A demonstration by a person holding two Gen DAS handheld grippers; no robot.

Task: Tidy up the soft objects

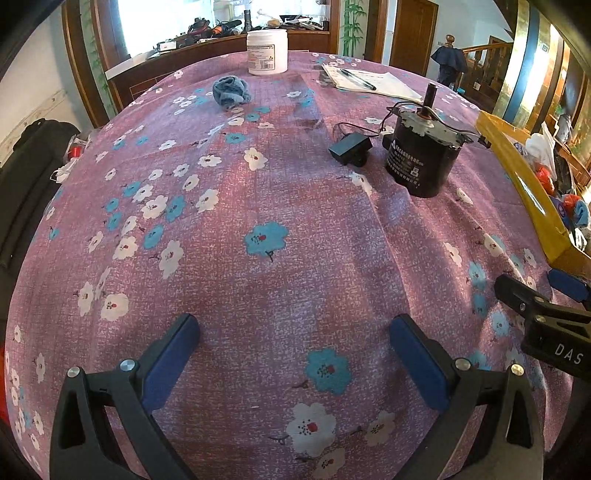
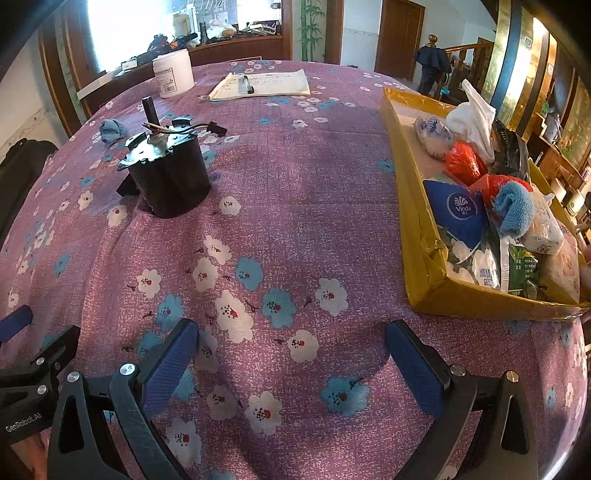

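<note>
You face a bright window (image 1: 177, 22) behind a wooden ledge (image 1: 207, 46); wooden door (image 2: 400, 37) and staircase railing (image 2: 469, 55) stand right.

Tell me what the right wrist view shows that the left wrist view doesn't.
Only the right wrist view looks into the box: tissue pack, red bags, blue cloth. Only the left wrist view shows the small black adapter beside the motor. Both show the motor, white jar, notepad with pen, a loose blue cloth on the table, and both claws open and empty.
</note>
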